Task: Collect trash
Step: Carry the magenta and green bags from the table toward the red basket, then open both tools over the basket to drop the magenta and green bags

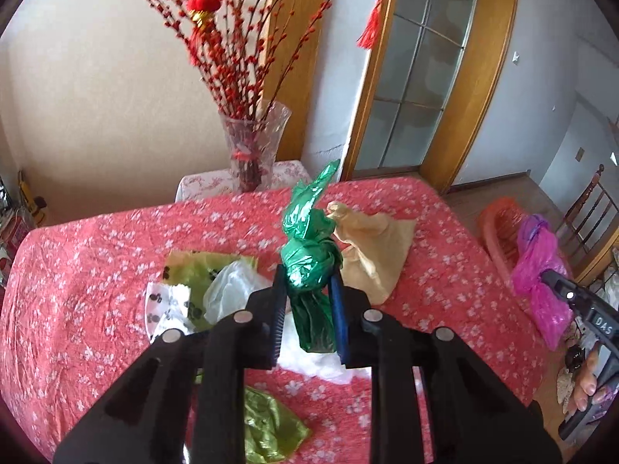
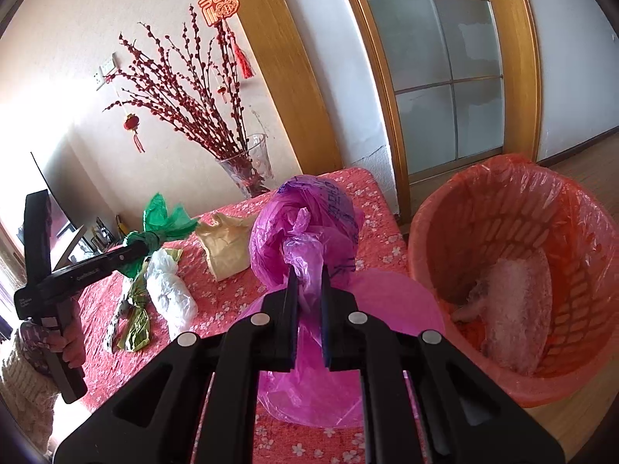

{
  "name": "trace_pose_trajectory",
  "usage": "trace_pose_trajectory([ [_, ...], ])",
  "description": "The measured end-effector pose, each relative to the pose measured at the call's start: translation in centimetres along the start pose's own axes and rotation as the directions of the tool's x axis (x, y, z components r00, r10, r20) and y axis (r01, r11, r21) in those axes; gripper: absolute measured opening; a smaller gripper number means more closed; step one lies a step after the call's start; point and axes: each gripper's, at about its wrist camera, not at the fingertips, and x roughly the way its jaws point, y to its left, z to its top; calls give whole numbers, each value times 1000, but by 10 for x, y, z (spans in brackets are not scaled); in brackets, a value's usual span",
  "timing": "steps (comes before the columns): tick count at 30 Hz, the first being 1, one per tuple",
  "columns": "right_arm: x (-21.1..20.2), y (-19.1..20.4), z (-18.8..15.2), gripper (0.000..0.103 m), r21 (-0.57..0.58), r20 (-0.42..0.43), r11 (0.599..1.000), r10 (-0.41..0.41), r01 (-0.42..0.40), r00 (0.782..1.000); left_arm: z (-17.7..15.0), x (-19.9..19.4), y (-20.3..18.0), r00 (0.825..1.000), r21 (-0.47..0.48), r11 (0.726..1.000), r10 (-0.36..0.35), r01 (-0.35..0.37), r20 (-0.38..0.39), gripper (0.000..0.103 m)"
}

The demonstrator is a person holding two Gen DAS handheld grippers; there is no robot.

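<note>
My left gripper (image 1: 307, 278) is shut on a knotted green plastic bag (image 1: 309, 247) and holds it above the table; it also shows in the right wrist view (image 2: 154, 232). My right gripper (image 2: 308, 278) is shut on a magenta plastic bag (image 2: 305, 224), held over the table's right edge; it also shows in the left wrist view (image 1: 541, 270). An orange waste basket (image 2: 503, 201) with a red liner stands right of the table, with white trash (image 2: 514, 309) inside.
On the red floral tablecloth (image 1: 96, 270) lie a tan paper bag (image 1: 371, 255), a white plastic bag (image 1: 232, 290), a yellow-green printed bag (image 1: 193, 266) and an olive wrapper (image 1: 267, 421). A glass vase (image 1: 251, 150) with red branches stands at the back. A wooden chair (image 1: 592, 208) is on the right.
</note>
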Motion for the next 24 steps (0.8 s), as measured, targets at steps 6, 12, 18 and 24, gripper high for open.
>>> trace_pose_trajectory([
  [6, -11, -16, 7, 10, 21, 32, 999, -30, 29, 999, 15, -13, -35, 996, 21, 997, -78, 77, 46, 22],
  [12, -28, -40, 16, 10, 57, 76, 995, -81, 77, 994, 22, -21, -80, 981, 65, 982, -181, 176, 69, 22],
  [18, -44, -65, 20, 10, 98, 108, 987, -137, 127, 985, 23, -15, -123, 958, 90, 957, -282, 276, 58, 22],
  [24, -63, -92, 27, 10, 141, 141, 974, -197, 177, 970, 27, -1, -155, 936, 89, 935, -349, 344, 46, 22],
])
